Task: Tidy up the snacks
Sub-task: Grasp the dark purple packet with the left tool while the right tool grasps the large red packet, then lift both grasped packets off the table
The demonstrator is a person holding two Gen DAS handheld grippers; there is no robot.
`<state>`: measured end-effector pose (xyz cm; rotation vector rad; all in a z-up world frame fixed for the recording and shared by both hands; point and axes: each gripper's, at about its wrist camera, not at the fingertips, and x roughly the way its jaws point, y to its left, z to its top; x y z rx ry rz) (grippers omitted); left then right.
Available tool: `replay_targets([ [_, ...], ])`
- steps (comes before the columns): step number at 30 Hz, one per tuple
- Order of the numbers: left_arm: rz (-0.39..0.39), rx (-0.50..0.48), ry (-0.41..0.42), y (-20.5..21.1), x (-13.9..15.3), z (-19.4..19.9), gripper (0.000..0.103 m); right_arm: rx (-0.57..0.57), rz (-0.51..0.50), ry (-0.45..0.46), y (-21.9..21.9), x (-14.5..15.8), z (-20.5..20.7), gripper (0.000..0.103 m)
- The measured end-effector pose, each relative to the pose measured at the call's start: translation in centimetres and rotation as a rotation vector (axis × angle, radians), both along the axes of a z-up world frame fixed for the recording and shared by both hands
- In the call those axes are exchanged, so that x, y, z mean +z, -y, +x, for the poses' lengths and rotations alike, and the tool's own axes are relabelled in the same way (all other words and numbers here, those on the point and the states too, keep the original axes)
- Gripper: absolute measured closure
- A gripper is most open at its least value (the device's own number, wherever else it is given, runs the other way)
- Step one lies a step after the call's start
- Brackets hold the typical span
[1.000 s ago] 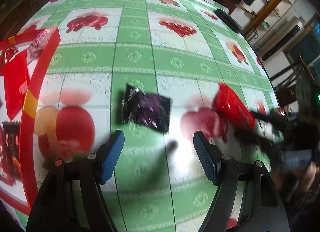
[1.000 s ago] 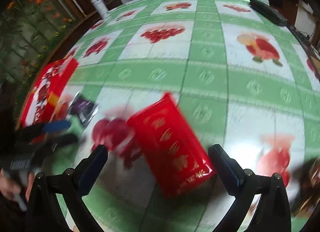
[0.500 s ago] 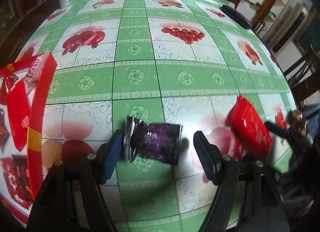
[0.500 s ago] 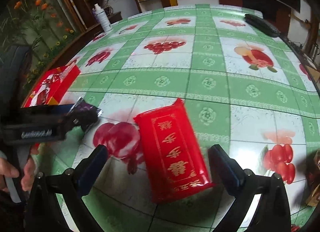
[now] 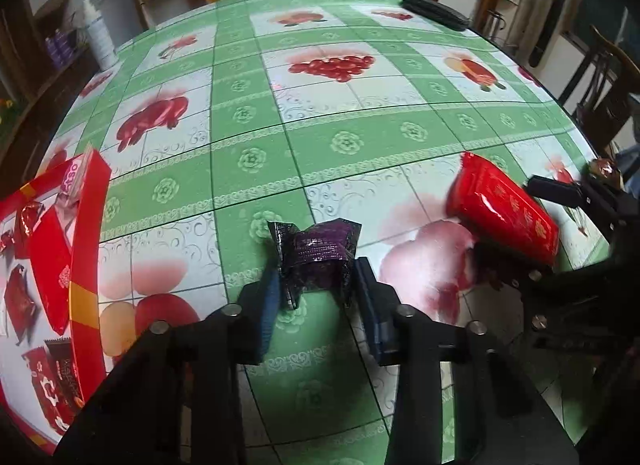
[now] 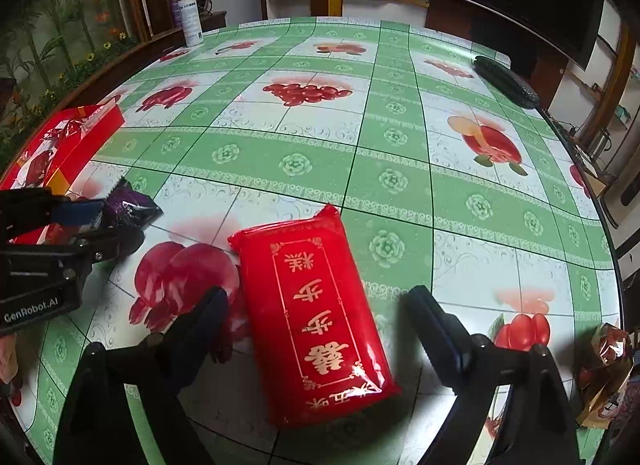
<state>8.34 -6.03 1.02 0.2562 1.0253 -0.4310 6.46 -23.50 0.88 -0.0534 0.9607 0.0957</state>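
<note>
My left gripper (image 5: 316,297) has its 2 blue-padded fingers (image 5: 267,307) clamped on the small dark purple foil snack packet (image 5: 316,255), which crumples between the pads and bulges upward just over the bench (image 5: 344,137), a surface covered in a glossy green-and-white checked cloth printed with red fruit. From the right wrist view, the same packet (image 6: 130,205) shows pinched at the tips of that left gripper (image 6: 98,221).

My right gripper (image 6: 316,325) has just been closing its fingers (image 6: 438,329), yet they stand wide apart on either side of the long red plastic-wrapped snack pack with gold characters (image 6: 316,313). The pack lies flat on the bench (image 6: 400,145), and the pads do not press on it. In the left wrist view that red pack (image 5: 502,211) lies to the right of the purple packet, well apart from it.

At the left edge of the bench sits an open red cardboard box with a gold band (image 5: 86,249), holding several red and dark wrapped snacks. Its red wall (image 6: 84,133) shows in the right view too. A crumpled gold-and-red wrapper (image 6: 608,365) lies near the bench's right edge. At the far side stand a white spray bottle (image 6: 190,17) and a dark oblong case (image 6: 506,81).
</note>
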Motion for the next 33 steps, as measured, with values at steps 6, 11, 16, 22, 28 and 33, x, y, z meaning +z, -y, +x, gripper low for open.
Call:
replay_targets([
  [6, -0.064, -0.007, -0.007, -0.9, 0.0, -1.3, 0.071, 0.007, 0.005, 0.037, -0.1, 0.3, -0.2, 0.036],
  [11, -0.127, 0.019, -0.032, -2.1, 0.2, -2.5, 0.071, 0.012, 0.016, 0.066, 0.0, 0.5, -0.5, 0.053],
  [16, -0.211, 0.046, -0.049, -3.4, 0.2, -3.7, 0.071, -0.002, 0.126, 0.08, 1.1, 0.7, -0.8, 0.053],
  [22, -0.28, 0.06, -0.056, -4.6, 0.5, -5.1, 0.071, 0.005, 0.225, 0.111, 1.4, 1.2, -1.1, 0.053],
  [28, -0.305, 0.057, -0.042, -5.0, 1.3, -5.7, 0.071, 0.063, 0.252, 0.131, 0.3, 1.6, -1.5, 0.053],
  [33, -0.29, 0.064, -0.038, -5.2, 1.3, -5.8, 0.071, 0.079, 0.255, 0.137, -0.3, 1.7, -1.7, 0.053],
])
